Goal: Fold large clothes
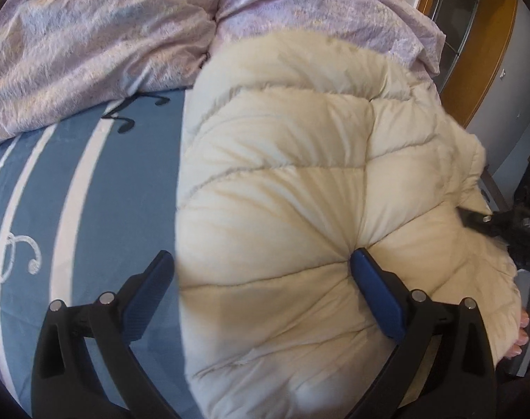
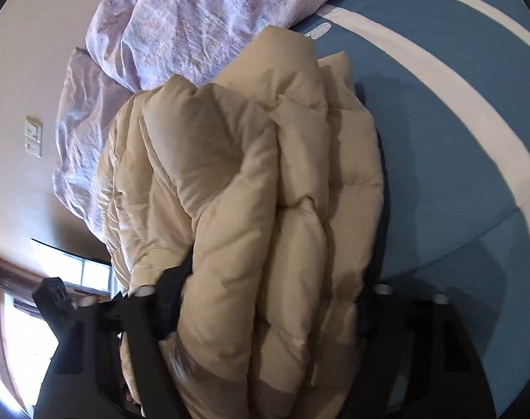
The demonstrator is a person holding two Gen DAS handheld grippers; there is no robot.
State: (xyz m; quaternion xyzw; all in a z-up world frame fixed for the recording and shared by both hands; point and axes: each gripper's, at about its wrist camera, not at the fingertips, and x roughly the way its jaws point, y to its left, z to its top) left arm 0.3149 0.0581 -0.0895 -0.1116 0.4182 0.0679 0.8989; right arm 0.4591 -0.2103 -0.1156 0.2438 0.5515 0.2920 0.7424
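A cream quilted puffer coat (image 1: 292, 188) lies folded in a thick bundle on the blue bed sheet (image 1: 90, 188). My left gripper (image 1: 261, 262) is open, its blue pads wide apart; the right pad (image 1: 376, 296) presses on the coat's top and the left pad (image 1: 149, 289) hangs over the sheet beside the coat's edge. In the right wrist view the coat (image 2: 251, 188) fills the gap between my right gripper's fingers (image 2: 265, 296), which straddle a thick fold of it. Its left finger (image 2: 167, 300) shows; the right one is mostly hidden behind the coat.
A crumpled lilac duvet (image 1: 100, 35) lies at the far end of the bed, also in the right wrist view (image 2: 202, 17). The sheet has white stripes (image 2: 450, 80). A wooden frame (image 1: 492, 45) and a wall stand at the right, off the bed.
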